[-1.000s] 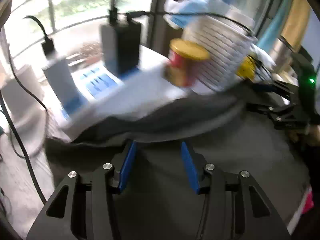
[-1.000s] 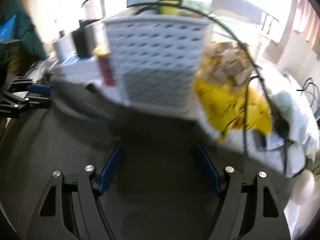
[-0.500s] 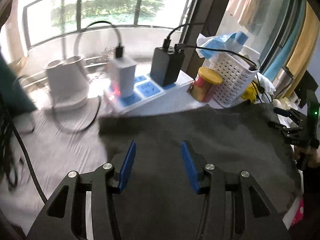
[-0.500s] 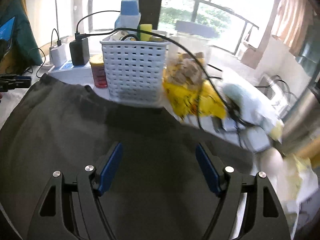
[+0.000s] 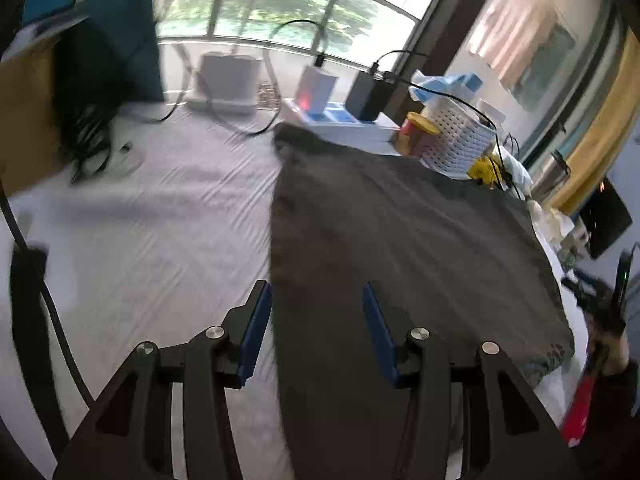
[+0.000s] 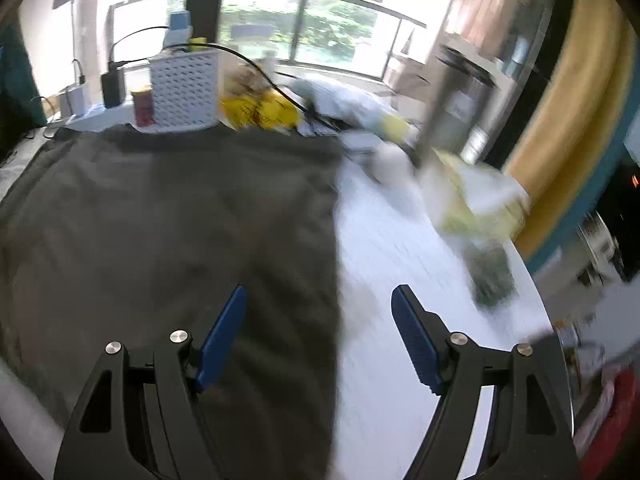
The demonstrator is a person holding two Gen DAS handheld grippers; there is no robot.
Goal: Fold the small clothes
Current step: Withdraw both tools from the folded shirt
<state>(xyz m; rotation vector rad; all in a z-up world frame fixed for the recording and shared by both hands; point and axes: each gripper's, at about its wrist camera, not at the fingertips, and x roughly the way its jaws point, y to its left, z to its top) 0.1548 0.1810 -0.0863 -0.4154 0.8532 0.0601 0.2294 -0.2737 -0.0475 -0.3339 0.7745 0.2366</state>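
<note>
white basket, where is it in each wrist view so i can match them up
Left wrist view: the white basket sits upper right of centre, at the far edge of the dark cloth, behind the yellow-lidded jar.
Right wrist view: the white basket sits upper left, again beyond the cloth's far edge, to the right of that jar.
Shared landmark: the black charger.
</note>
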